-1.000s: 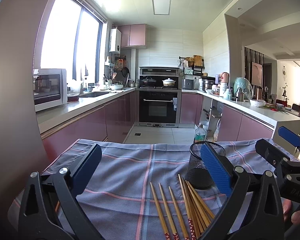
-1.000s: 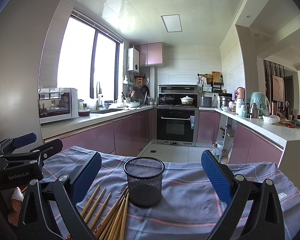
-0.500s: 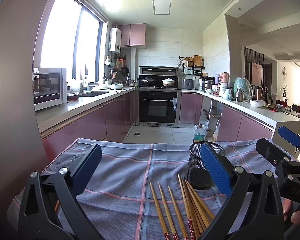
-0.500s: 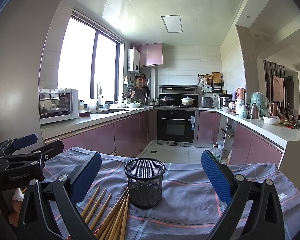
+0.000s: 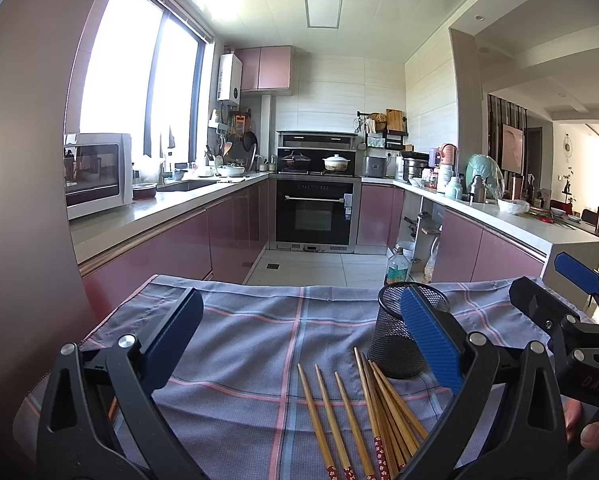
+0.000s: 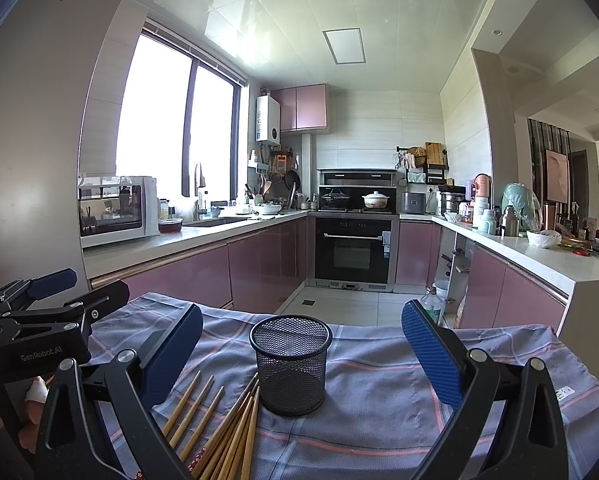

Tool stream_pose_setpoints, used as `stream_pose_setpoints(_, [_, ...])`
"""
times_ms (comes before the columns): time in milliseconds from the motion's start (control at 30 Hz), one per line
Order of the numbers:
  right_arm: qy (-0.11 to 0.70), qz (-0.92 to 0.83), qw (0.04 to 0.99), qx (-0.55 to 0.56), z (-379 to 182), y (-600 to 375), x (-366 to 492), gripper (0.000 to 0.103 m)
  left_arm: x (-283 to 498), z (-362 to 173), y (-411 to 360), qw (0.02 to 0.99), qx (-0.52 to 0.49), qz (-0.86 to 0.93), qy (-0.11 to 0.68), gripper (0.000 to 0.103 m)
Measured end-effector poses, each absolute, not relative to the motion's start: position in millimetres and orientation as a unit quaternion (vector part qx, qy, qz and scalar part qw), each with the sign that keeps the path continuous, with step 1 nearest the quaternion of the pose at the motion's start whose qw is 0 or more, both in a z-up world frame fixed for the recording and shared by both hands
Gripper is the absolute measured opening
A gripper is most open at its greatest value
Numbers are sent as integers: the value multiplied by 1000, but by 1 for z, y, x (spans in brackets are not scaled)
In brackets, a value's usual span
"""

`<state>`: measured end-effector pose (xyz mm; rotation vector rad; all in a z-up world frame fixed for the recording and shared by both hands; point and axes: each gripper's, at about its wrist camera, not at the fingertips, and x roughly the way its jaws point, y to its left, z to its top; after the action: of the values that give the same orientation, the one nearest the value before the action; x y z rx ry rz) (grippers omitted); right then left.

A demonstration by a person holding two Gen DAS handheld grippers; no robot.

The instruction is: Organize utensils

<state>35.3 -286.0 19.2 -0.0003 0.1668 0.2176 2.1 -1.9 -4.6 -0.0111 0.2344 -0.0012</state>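
Chopsticks (image 5: 363, 420) lay loose on your checked cloth (image 5: 239, 344), tips touching the upright mesh cup (image 6: 291, 364). Your left gripper (image 5: 299, 344) and right gripper (image 6: 301, 354) both had fingers spread, holding nothing.

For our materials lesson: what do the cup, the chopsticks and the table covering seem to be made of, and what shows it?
Cup: black metal wire mesh, probably; you see through its wall.
Chopsticks: wood or bamboo, tan; some ends carry red patterning.
Cloth: woven fabric, matte, checked stripes, soft folds.
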Motion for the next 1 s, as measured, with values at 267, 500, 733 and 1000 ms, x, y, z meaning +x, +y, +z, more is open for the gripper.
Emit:
stream_pose_setpoints(267, [83,109,991,0,19,-287,34,96,2,-5,-2,993,-7,-1,118,97])
stream_pose_setpoints(500, [84,109,990,1,19,-288,33,96,2,-4,-2,993,-6,-1,118,97])
stream_pose_setpoints(733, [88,111,990,3,19,-288,34,96,3,-9,-5,992,-7,-3,123,97])
stream_pose_setpoints(1000, [107,119,987,6,15,-290,38,96,5,-10,0,990,-7,-5,139,97])
